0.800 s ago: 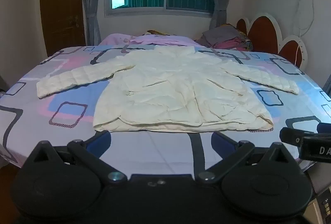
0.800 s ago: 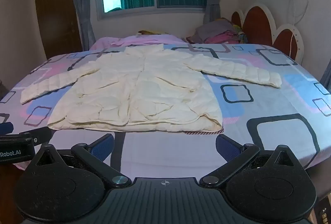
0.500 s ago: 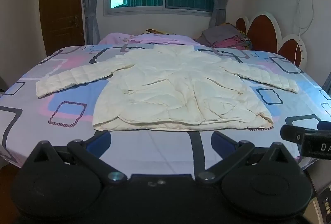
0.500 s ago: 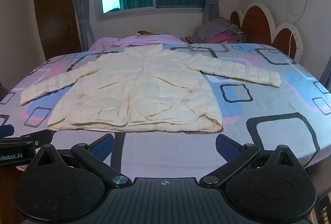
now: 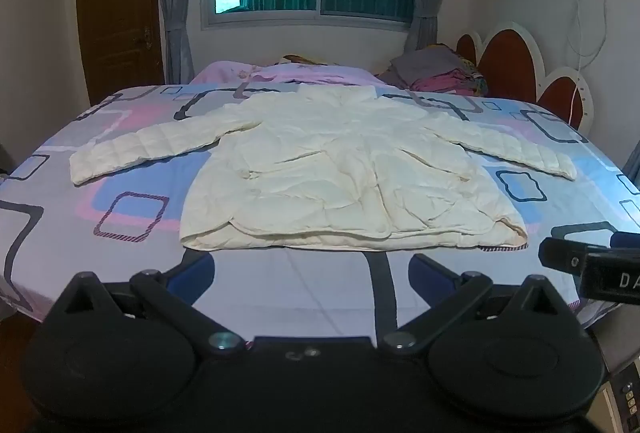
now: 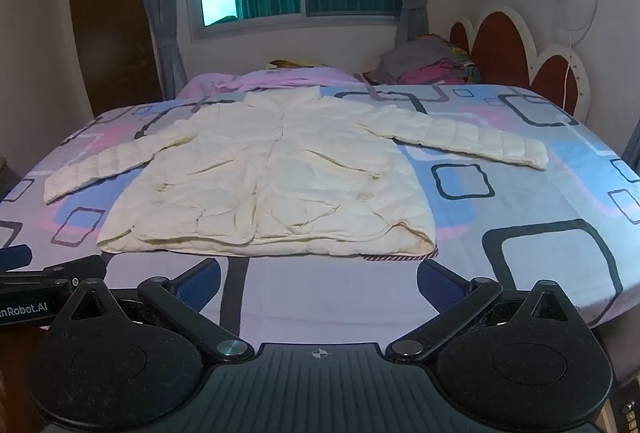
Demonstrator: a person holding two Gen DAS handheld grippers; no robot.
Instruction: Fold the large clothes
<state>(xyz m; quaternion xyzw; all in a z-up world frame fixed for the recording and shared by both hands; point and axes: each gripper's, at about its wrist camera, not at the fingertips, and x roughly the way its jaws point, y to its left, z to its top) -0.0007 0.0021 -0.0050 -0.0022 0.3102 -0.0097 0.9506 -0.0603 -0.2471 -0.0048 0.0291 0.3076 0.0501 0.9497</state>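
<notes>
A cream quilted jacket [image 5: 344, 177] [image 6: 272, 185] lies flat on the bed, front up, collar toward the window, both sleeves spread out to the sides. My left gripper [image 5: 310, 275] is open, its blue pads wide apart just short of the jacket's hem near the bed's front edge. My right gripper [image 6: 318, 279] is open too, at the same distance before the hem, nothing between its fingers. Each gripper shows at the edge of the other's view.
The bed [image 5: 132, 217] has a sheet patterned with pink, blue and dark squares. A pile of folded clothes [image 5: 436, 73] sits at the far right by the headboard [image 5: 516, 69]. Pink bedding [image 6: 280, 79] lies beyond the collar. A door and curtained window stand behind.
Both views have shifted very slightly; the jacket and both grippers stay essentially as they were, jaws wide throughout.
</notes>
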